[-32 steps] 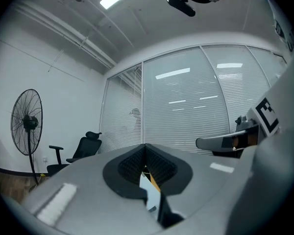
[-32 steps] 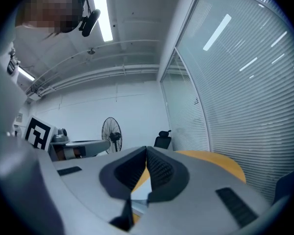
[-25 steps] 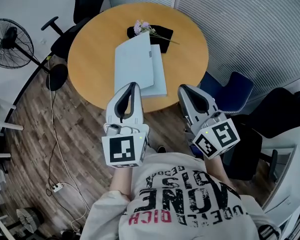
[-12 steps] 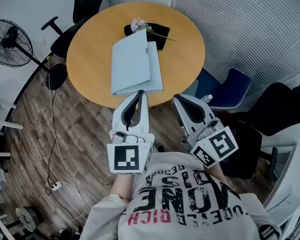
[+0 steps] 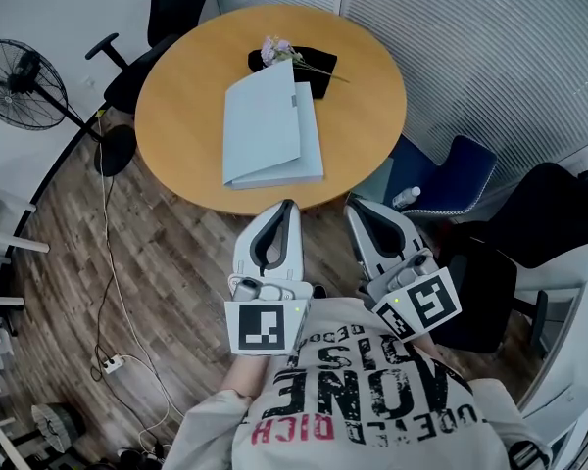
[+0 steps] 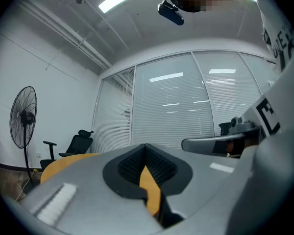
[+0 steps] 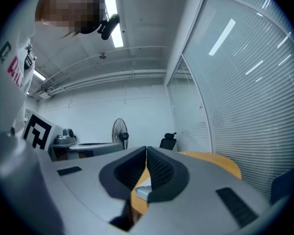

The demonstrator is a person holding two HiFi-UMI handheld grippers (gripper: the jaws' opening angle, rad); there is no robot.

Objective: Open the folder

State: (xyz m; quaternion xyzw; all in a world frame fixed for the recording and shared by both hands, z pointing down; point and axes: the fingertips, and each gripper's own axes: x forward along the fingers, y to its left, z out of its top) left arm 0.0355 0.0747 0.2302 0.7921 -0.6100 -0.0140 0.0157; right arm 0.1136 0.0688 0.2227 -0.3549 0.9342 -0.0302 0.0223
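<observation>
Both grippers had drawn back toward person's chest since second ago. Left gripper (image 5: 287, 205) tip, earlier overlapping folder's near edge, sat short of table rim, over wood-plank floor (image 5: 157, 262). Right gripper (image 5: 354, 204) was just beside it. Both pairs of jaws were pressed together, ribbed black pads meeting, holding nothing. Pale blue folder (image 5: 271, 125), flat, rectangular, still closed, lay on round orange-topped table (image 5: 176, 96), near black cloth (image 5: 321, 70) and flower sprig (image 5: 277, 51).

The table (image 5: 176, 96) has a smooth, satin wood top; the folder (image 5: 265, 130) looks like matt pale card. The floor (image 5: 69, 253) is grainy dark wood. The left gripper (image 5: 286, 207) and right gripper (image 5: 356, 207) are matt grey plastic with ribbed black pads (image 6: 160, 169)
</observation>
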